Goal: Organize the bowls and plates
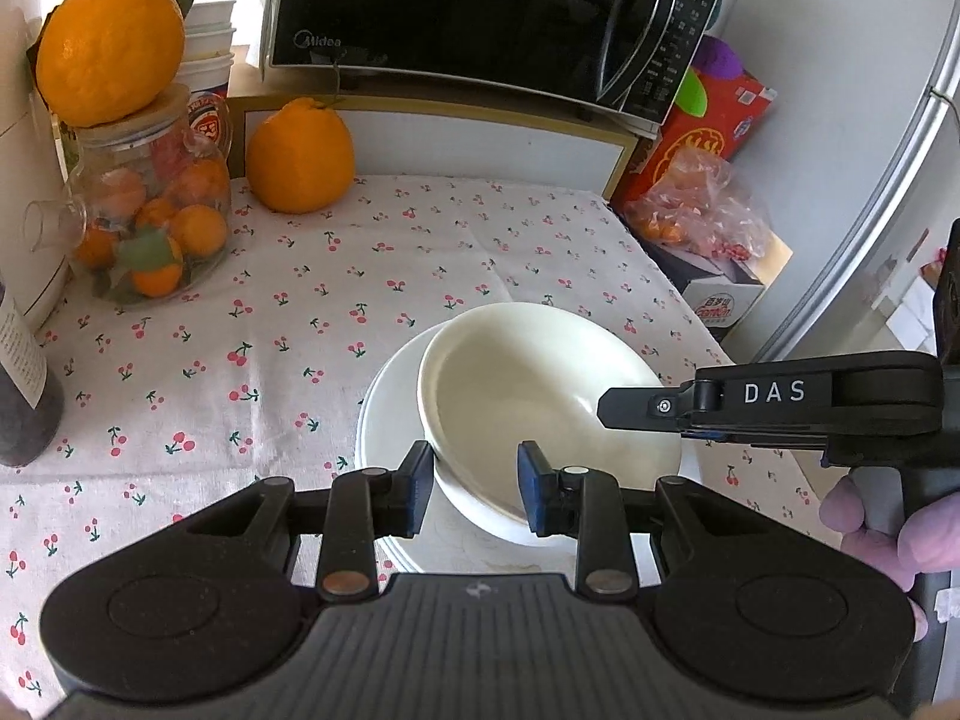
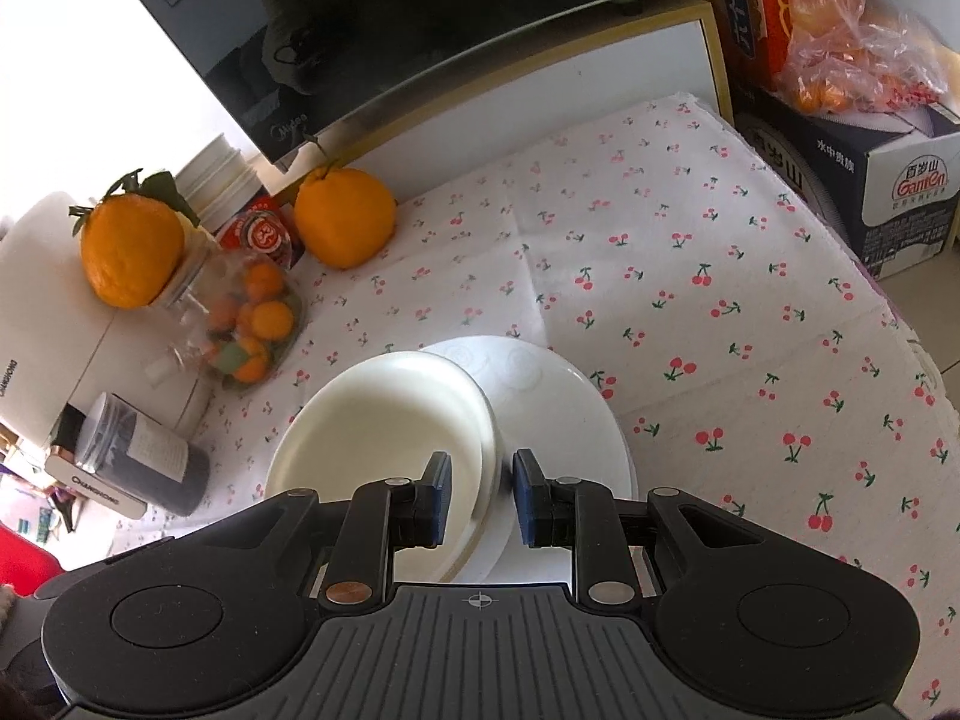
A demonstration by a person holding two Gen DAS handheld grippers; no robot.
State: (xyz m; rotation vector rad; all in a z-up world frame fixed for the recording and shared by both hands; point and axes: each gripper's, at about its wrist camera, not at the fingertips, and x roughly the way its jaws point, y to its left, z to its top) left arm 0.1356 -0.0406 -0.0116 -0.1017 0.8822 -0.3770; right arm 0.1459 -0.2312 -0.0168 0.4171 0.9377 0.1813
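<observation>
**Bowl tilted on plate, both grippers at its rim**

Cream ceramic bowl (image 1: 540, 396) leans on a white round plate (image 1: 384, 414) atop the cherry-print tablecloth (image 1: 240, 312). The left gripper (image 1: 477, 489) straddles its near rim, pads apart.

Right wrist view: the right gripper (image 2: 480, 495) likewise straddles the bowl's rim, pads not visibly pressing.

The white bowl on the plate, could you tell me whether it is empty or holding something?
Empty: the bowl's inside shows bare and white down to its bottom, as it sits tilted on the plate.
</observation>
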